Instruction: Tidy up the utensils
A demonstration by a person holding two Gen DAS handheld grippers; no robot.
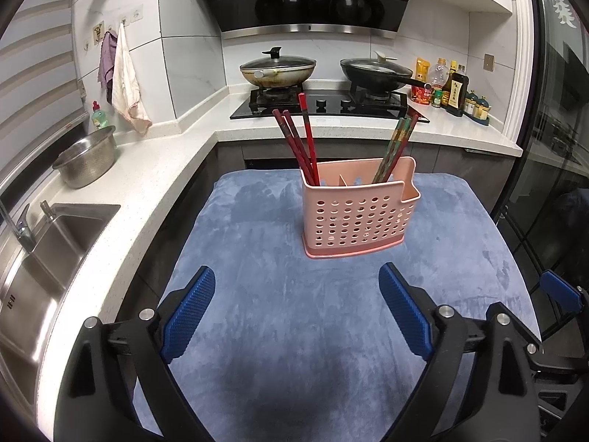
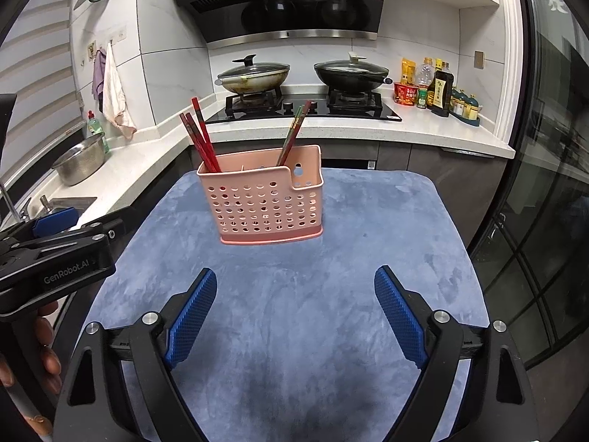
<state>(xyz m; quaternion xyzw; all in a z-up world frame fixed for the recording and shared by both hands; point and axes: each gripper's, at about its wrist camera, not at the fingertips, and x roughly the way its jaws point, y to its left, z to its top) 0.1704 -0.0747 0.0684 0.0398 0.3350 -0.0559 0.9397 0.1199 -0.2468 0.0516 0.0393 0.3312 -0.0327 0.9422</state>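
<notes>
Item: pink perforated utensil holder, standing upright on a blue cloth covering the work surface, toward the far middle of that cloth. It is lying straight ahead of both tools, well apart from their fingertips.

Contents: a group of dark red chopsticks is leaning up and left out of the left compartment; a second, patterned group of chopsticks is leaning up and right out of the right side. Long axes are running near vertical, tilted outward, upper ends free above the rim. The middle section appears to be holding nothing tall.

Left gripper: jaws standing wide, nothing between the pads, hovering over the near cloth. The holder is sitting slightly right of its centre line.

Right gripper: jaws likewise wide and unloaded. The holder is sitting slightly left of its centre line.

Judgement: neither tool is clearly the nearer; the red group is falling to the left tool's side, the patterned group to the right tool's. Any grasp is calling for a forward reach to the raised upper ends.
</notes>
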